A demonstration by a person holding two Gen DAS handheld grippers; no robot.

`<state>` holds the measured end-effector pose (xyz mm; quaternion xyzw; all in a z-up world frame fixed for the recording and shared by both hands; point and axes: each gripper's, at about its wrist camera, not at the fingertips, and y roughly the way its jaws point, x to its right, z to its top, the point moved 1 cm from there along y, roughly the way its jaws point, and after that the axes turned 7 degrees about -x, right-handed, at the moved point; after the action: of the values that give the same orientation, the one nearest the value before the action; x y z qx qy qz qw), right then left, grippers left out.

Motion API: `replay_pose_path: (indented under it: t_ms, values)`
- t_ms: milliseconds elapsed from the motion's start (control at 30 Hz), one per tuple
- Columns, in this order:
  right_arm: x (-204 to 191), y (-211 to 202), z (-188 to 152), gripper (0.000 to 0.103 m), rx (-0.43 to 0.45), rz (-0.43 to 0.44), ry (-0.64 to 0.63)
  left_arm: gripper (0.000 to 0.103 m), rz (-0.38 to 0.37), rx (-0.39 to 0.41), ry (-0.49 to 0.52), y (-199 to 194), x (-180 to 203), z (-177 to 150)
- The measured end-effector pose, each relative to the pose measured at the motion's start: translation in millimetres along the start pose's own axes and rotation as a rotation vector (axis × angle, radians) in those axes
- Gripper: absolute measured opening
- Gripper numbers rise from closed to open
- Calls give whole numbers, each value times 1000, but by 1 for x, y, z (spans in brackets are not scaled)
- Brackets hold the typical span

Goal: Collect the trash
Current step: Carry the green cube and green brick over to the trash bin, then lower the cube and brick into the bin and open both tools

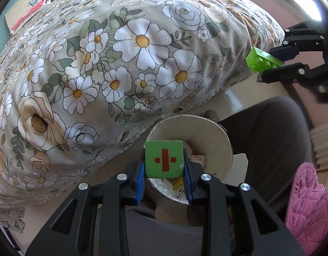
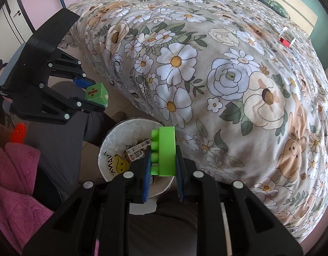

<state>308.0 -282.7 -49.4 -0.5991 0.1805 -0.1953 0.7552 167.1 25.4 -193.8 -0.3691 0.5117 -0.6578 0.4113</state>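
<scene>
**Desk:** Green on both sides — who holds what?

**Photographer:** Left gripper [image 1: 165,164] is clenched on a green cube [image 1: 164,159], its matte face printed with a red division sign. Right gripper [image 2: 163,155] grips a lime studded brick [image 2: 164,151], blue pads pressing its flat sides. Both hang above the paper cup [image 2: 106,149], which sits at 6 o'clock of the floral bedspread [image 2: 206,74], between the person's knees.

**Desk:** How do the pieces handle?

**Photographer:** Judging by looks, both are light and rigid. The cube appears felted or foamy, so it should not slip; the brick is glossy plastic, best held across its smooth faces, as now, not over the studs.

**Desk:** And the cup?

**Photographer:** Thin, foil-lined cardboard, round-mouthed, already holding a printed wrapper [image 2: 138,149]. Probably tips easily; drops should fall centrally.

**Desk:** Anything left out?

**Photographer:** A red-and-white scrap [image 2: 285,38] lies at 2 o'clock on the quilt, well apart from the cup.
</scene>
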Motion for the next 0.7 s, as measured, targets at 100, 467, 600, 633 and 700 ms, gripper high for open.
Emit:
replay_pose_path:
  t_ms: [100,467,600,633,700]
  values:
    - [0,15,-3,22,-23,10,4,32,-15,-21,-8,15,0,-2]
    - [-8,76,-15,22,-116,67,20,32,-88,-98,-43,67,2,-6]
    - [-12,97,-19,22,-148,90,24,32,-97,-125,-44,86,2,-6]
    - [-12,102,-20,22,-156,95,25,32,-102,-133,-46,90,3,-6]
    - [-12,112,-22,22,-173,101,26,32,-108,-145,-52,98,3,-7]
